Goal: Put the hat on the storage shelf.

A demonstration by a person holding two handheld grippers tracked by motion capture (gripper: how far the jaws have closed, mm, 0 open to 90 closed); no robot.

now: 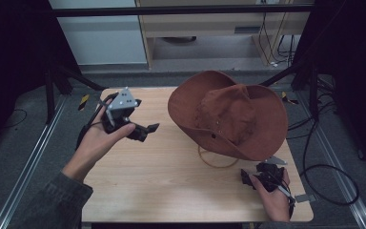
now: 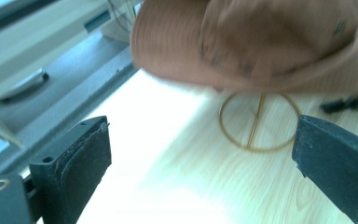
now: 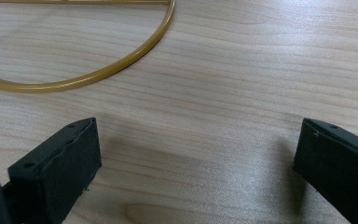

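In front of you lies a light wood-grain tabletop [image 1: 171,186] with rounded corners, set between two silver metal rails [image 1: 28,162] that run along the grey carpeted floor [image 1: 14,143]. Beyond its far edge you can see a pale wooden cabinet [image 1: 209,24] next to a white panel [image 1: 105,43]. A yellow-and-black striped tape marker [image 1: 83,101] sits near the far left corner, and loose black cables [image 1: 331,169] loop on the floor to your right.

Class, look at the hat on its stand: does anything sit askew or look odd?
Yes. The brown wide-brimmed hat sits tilted on the gold wire stand, its brim dipping toward the near right, and the crown looks dented and crumpled rather than smooth.
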